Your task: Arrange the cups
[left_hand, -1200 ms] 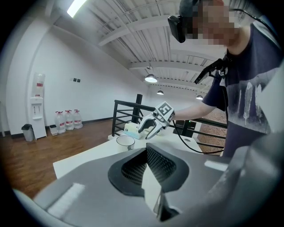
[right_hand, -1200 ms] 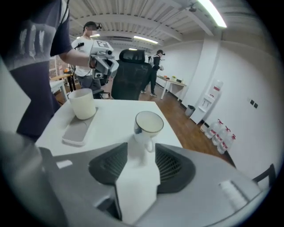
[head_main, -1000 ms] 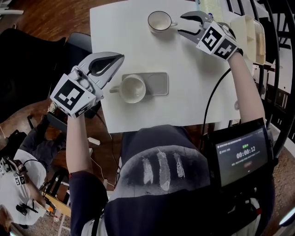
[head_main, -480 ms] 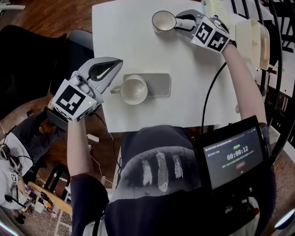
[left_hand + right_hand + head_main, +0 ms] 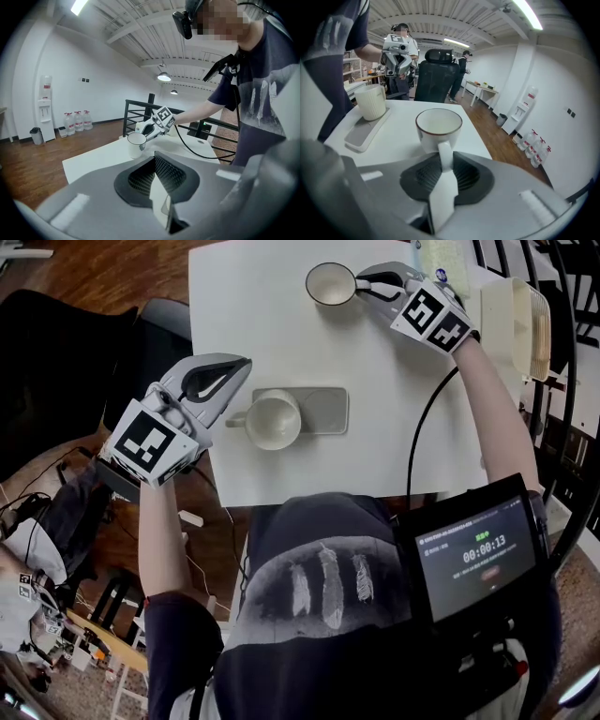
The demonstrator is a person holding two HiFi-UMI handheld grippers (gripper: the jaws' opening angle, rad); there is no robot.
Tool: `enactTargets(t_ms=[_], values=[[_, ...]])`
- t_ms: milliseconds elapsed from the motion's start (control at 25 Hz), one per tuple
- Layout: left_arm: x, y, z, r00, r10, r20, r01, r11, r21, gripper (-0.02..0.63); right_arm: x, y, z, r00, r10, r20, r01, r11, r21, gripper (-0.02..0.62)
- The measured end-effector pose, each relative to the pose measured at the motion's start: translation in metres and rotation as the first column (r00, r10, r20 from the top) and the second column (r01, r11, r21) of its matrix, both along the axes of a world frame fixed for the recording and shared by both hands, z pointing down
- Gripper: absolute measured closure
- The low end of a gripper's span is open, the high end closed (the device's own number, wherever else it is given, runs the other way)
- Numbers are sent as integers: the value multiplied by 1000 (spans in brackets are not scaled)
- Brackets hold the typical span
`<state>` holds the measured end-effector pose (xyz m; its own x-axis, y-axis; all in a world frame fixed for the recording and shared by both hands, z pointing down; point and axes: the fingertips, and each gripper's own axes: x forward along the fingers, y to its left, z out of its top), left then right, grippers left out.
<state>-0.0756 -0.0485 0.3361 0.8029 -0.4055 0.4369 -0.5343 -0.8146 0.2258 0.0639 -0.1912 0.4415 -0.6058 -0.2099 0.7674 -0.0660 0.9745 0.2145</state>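
A white cup with a dark rim (image 5: 330, 283) (image 5: 438, 126) stands at the far side of the white table (image 5: 281, 324). My right gripper (image 5: 367, 287) (image 5: 444, 161) reaches it from the right. Its jaws have just been closing, and its pads now press on the cup's handle (image 5: 444, 152). A ribbed cream cup (image 5: 272, 420) (image 5: 371, 102) stands on the left end of a grey tray (image 5: 323, 411) near the table's front. My left gripper (image 5: 239, 371) (image 5: 154, 161) hovers just left of that cup, shut and empty. The left gripper view shows the far cup (image 5: 136, 144) with the right gripper (image 5: 147, 131) on it.
A cream slatted rack (image 5: 514, 320) sits at the table's right edge, with a black railing beyond it. A packet (image 5: 441, 257) lies at the far right corner. A black chair (image 5: 141, 343) stands left of the table. Bystanders stand behind a chair (image 5: 436, 75).
The right gripper came down and left onto the far cup's handle, and its jaws went from wide open to closed on it. The left gripper has stayed put.
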Motion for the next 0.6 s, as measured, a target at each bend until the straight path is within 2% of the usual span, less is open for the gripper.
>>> enactTargets(t_ms=[160,400,600], values=[[-2,1,2,1000,-7,4,7,1000,2,592,5,5,-5,999,30,40,-31,999,18,528],[-7,1,8,1000,8,16,-8,1000,25,592,9,7,-46,981,95,167,-99,995,15,528],[-5,8,1,1000,11,11,-11,999,31,592,7,31,-103,963,64,260,-77,996,42,528]])
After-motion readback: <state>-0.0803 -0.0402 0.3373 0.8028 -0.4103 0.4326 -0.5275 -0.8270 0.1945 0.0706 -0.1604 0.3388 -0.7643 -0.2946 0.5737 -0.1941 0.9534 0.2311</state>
